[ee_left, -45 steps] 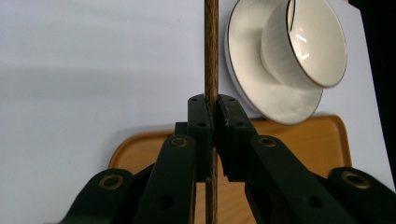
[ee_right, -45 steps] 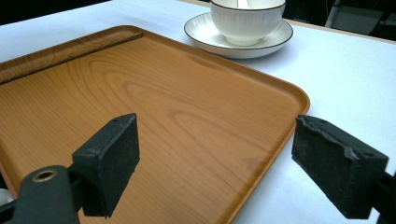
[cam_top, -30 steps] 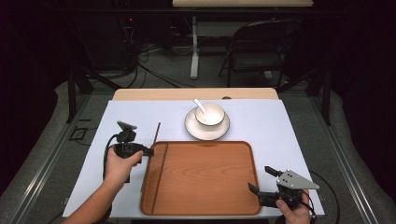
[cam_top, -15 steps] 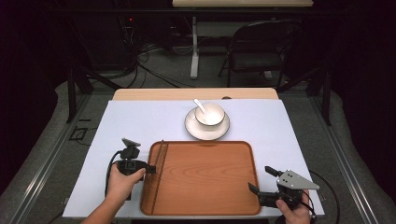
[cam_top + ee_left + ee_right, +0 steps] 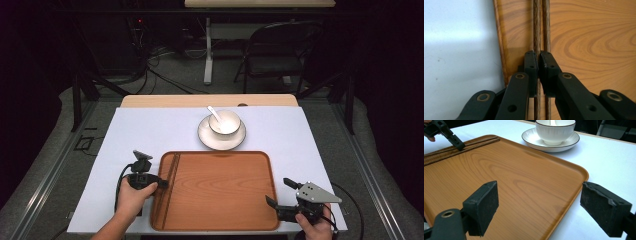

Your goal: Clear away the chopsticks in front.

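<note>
A pair of dark wooden chopsticks [image 5: 170,170] lies lengthwise along the left side of the wooden tray [image 5: 220,195]. My left gripper [image 5: 162,184] reaches over the tray's left rim and is shut on the chopsticks. In the left gripper view its jaws [image 5: 538,56] pinch together over the two sticks [image 5: 537,25], low on the tray's floor [image 5: 586,37]. My right gripper [image 5: 278,191] is open at the tray's front right corner, its jaws wide apart [image 5: 541,207] with nothing between them.
A white bowl [image 5: 225,122] with a spoon [image 5: 214,111] in it stands on a saucer [image 5: 207,137] just beyond the tray's far edge. A white sheet [image 5: 310,145] covers the table. A chair [image 5: 280,50] and cables are on the floor behind.
My left gripper came toward the near edge and down with the chopsticks, which stood tilted in the air beside the tray and now lie flat in it. The right gripper stayed still.
</note>
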A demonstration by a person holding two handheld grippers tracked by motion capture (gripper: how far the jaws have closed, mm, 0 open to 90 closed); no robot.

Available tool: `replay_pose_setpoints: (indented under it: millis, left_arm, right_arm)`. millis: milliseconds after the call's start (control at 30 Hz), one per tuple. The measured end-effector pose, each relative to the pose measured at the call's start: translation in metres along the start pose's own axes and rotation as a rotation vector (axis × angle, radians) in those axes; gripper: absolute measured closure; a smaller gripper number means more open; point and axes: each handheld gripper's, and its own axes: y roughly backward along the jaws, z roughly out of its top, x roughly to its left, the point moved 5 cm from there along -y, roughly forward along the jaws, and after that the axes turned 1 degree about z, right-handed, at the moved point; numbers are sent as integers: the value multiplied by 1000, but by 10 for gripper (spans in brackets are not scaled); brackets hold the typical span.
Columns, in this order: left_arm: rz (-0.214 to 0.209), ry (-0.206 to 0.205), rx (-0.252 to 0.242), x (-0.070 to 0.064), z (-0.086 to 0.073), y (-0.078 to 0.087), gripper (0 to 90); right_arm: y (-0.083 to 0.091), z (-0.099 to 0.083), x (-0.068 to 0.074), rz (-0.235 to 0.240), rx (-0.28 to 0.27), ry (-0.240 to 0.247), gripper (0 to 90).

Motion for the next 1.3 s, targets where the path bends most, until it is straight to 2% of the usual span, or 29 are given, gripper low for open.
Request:
replay_pose_setpoints:
  millis: [467,800,933,1000,1133,1233,1300]
  left_arm:
    - [-1,16,-4,0,1,-1,838]
    - [-2,7,-11,-1,1,3,809]
    - [-8,7,-38,-3,3,11,793]
    - [1,-14,-50,-3,3,16,778]
    - [9,-29,-93,-1,4,25,728]
    - [20,-51,-141,2,5,32,666]
    - [47,-66,-179,5,5,37,624]
  right_arm:
    - [0,0,1,0,-2,1,147]
    - [0,0,0,1,-2,2,147]
    - [0,0,0,1,-1,2,147]
    - [0,0,0,0,0,2,147]
    - [0,0,0,1,0,1,147]
    - [0,0,0,1,1,1,147]
    - [0,0,0,1,1,0,147]
